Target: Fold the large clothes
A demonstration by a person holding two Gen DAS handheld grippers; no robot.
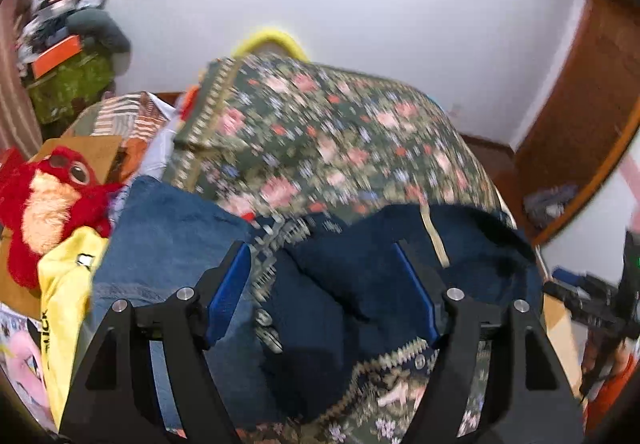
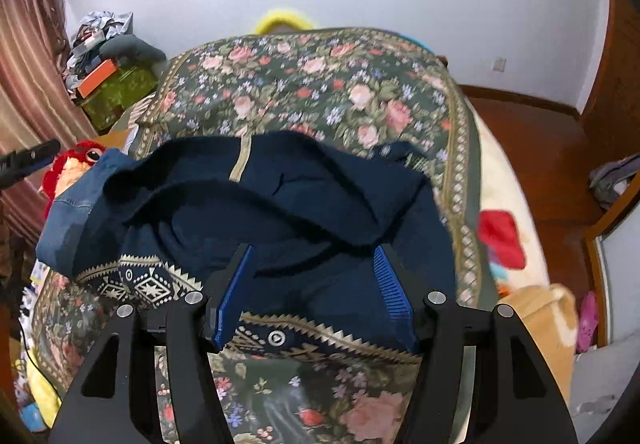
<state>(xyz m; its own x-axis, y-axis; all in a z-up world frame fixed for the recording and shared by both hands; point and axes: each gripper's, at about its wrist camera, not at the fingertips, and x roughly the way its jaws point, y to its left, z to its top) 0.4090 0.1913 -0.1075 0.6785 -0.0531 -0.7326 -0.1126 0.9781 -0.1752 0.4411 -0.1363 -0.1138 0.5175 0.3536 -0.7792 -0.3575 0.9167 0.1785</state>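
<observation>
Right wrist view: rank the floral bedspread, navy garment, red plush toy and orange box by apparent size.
1. floral bedspread
2. navy garment, nearer the camera, so flattered
3. red plush toy, partly hidden
4. orange box, close to the toy; unsure

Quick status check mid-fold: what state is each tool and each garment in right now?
Left tool: open, nothing between its pads, above the navy garment.
Right tool: open, empty, over the same garment.
Navy patterned garment: released, lying rumpled and partly doubled over on the floral bedspread.
Blue jeans: lying beside the navy garment, not held.
Yellow garment: heaped at the bed's edge.
</observation>
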